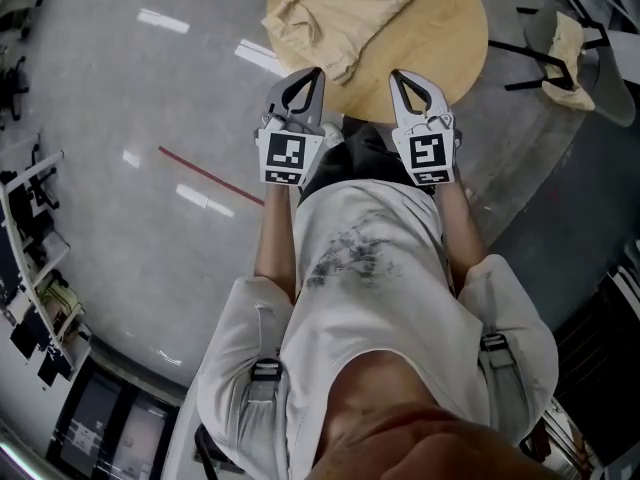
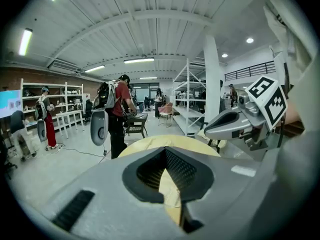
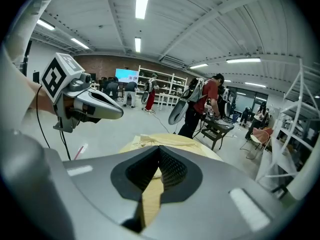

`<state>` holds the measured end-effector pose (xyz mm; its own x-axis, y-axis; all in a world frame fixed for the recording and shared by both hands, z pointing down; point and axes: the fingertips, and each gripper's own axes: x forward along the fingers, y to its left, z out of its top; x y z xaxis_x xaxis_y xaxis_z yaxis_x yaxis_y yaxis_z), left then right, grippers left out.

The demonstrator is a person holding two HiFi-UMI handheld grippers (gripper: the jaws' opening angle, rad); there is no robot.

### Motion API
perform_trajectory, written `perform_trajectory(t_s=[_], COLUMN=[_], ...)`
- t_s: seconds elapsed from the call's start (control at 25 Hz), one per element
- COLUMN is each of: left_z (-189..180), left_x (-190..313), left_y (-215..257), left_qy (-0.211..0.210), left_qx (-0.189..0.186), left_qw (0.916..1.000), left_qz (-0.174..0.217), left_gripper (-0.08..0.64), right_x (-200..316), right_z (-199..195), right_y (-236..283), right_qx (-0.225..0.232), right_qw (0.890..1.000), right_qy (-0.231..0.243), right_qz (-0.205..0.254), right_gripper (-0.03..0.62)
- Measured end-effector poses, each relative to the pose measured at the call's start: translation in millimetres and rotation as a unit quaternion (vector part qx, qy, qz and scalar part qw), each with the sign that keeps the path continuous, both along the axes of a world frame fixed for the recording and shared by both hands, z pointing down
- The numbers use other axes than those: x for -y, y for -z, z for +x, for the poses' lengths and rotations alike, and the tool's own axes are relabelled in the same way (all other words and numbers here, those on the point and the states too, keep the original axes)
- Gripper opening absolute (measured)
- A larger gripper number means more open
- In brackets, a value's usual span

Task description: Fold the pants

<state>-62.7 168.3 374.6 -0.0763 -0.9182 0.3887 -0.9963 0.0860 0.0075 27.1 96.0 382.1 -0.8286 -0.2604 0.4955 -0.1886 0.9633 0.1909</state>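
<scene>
Left hand-held gripper [image 1: 314,72]: clenched, jaws pressed together, nothing between them. Right hand-held gripper [image 1: 398,74]: likewise clenched and empty. Held side by side and apart from each other, both angled downward. Tips at the near edge of the round light-wood bench [image 1: 450,38] in the head view; contact with it not discernible.

Crumpled beige pants [image 1: 340,13]: in a loose, unfolded heap on the left and middle of the bench top. One corner near the bench's near rim, just beside the left tips. In neither grip.

Past the shut jaws in both gripper views: pale bench top with the beige cloth on it.

Surroundings: glossy grey floor [image 1: 120,88] with a thin red strip [image 1: 210,175] to the left of the bench. Grey chair [image 1: 600,80] to the right, carrying a second beige cloth [image 1: 567,44]. Farther off in the gripper views: person in a red top [image 3: 207,96] wearing a backpack, standing at a small dark table; white shelving [image 2: 187,99] behind.
</scene>
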Motion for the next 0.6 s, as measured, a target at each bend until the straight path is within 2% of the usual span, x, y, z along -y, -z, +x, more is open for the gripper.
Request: perform_trajectory(t_s=[0.2, 0.6], left_z=[-24.6, -56.2], left_x=[20.6, 53.2], left_y=[-3.9, -19.0], left_qy=[-0.003, -0.017], left_qx=[0.007, 0.014], left_qw=[1.0, 0.9987], left_qz=[-0.006, -0.045], left_gripper=[0.008, 0.008], right_x=[7.2, 30.9], right_z=[-31.2, -66.7], right_y=[-7.5, -25.0], right_qx=[-0.002, 0.001], right_qw=[1.0, 0.998], right_qy=[0.021, 0.034], right_qz=[-0.003, -0.047], right_gripper=[0.009, 0.009])
